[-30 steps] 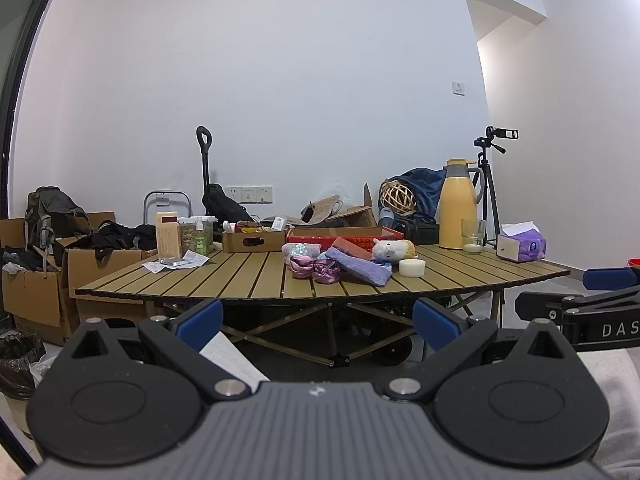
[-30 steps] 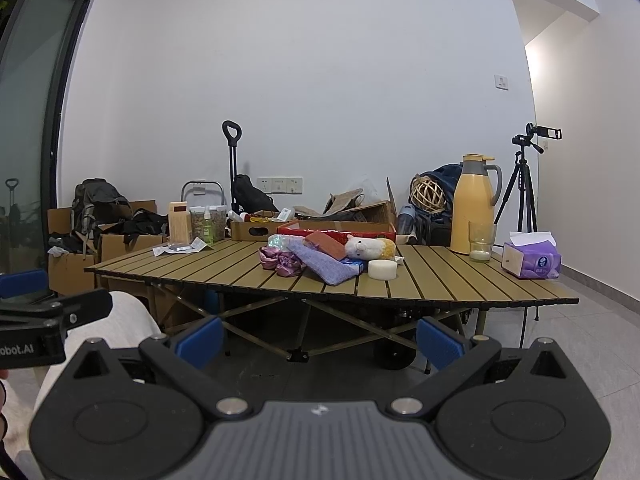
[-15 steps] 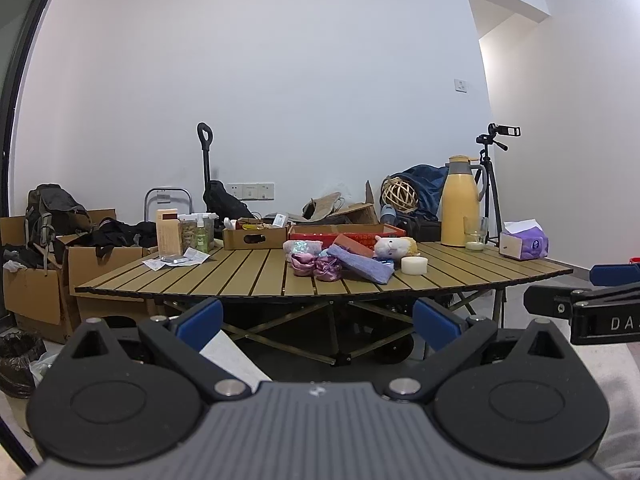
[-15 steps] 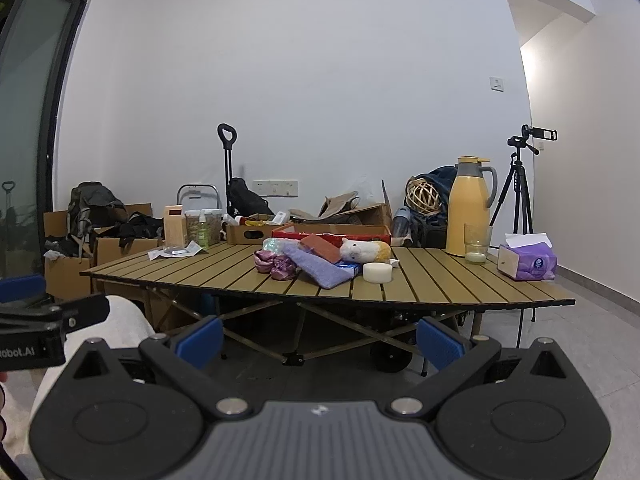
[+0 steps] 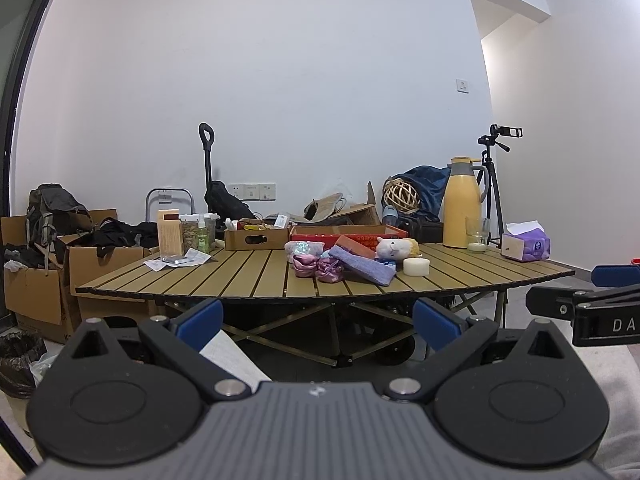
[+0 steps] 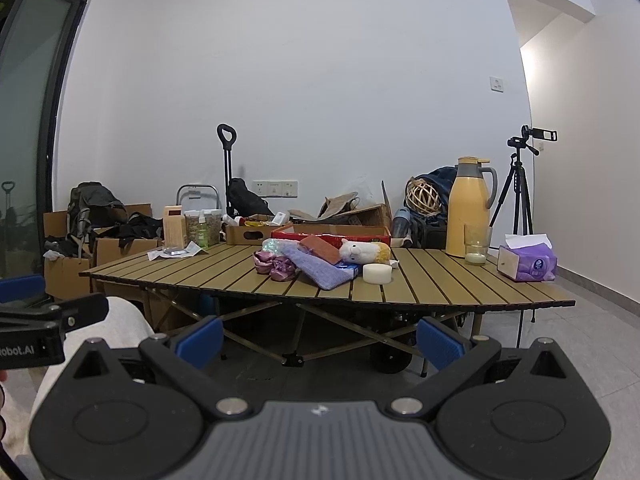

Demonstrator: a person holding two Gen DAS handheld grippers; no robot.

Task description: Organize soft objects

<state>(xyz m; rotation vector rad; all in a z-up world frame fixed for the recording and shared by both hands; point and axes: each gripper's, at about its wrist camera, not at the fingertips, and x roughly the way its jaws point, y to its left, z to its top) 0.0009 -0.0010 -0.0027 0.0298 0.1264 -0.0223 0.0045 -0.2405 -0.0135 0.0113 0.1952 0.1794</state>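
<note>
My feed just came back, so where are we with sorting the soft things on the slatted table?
Nothing looks done: the pink scrunchies, purple cloth, plush toy and white sponge sit heaped mid-table, none in the red box behind. Nothing is in hand: the left tongs and right tongs are open, empty and short of the table. All the sorting is left.

This is a sparsely furnished room in a home, used as a makeshift recording space. A folding slatted bench [image 5: 256,276] stands on a tiled floor [image 6: 592,344] before bare white walls. Open cardboard boxes [image 5: 36,280] of clothes and a backpack [image 5: 52,208] line one side (like storage), and a small camera on a tripod [image 6: 520,184] stands by the far wall.
</note>
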